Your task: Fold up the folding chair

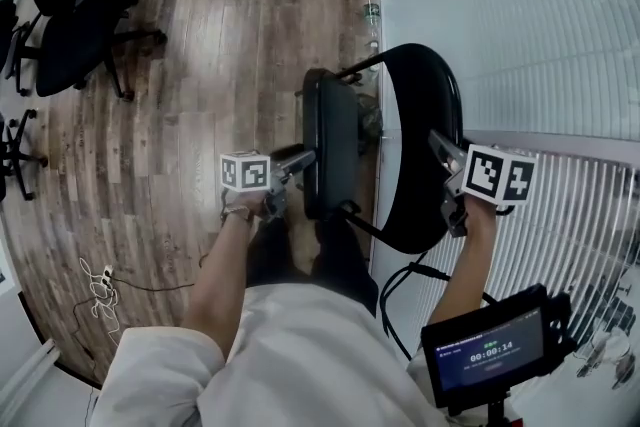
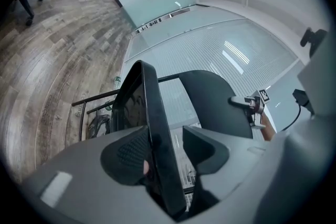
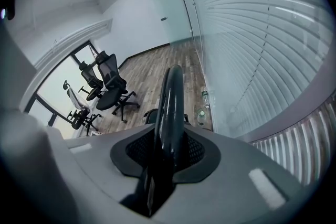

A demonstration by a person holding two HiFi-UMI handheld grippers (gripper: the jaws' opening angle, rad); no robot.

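Note:
The black folding chair stands by the glass wall. Its seat (image 1: pixel 330 140) is tipped up on edge, close to the rounded backrest (image 1: pixel 425 145). My left gripper (image 1: pixel 290 165) comes in from the left and is shut on the seat's edge (image 2: pixel 149 107), which runs deep between the jaws of that gripper (image 2: pixel 163 152). My right gripper (image 1: pixel 445 165) is shut on the backrest's rim (image 3: pixel 170 102), both pads of the gripper (image 3: pixel 167 152) tight on it. In the left gripper view the backrest (image 2: pixel 215 99) shows behind the seat, with the right gripper (image 2: pixel 247 103) at its edge.
A glass wall with blinds (image 1: pixel 520 35) runs along the right. Bottles (image 1: pixel 372 13) stand on the wood floor at its foot. Black office chairs (image 1: pixel 65 5) stand at the upper left, a cable (image 1: pixel 100 285) lies at the lower left, and a screen device (image 1: pixel 495 347) sits at the lower right.

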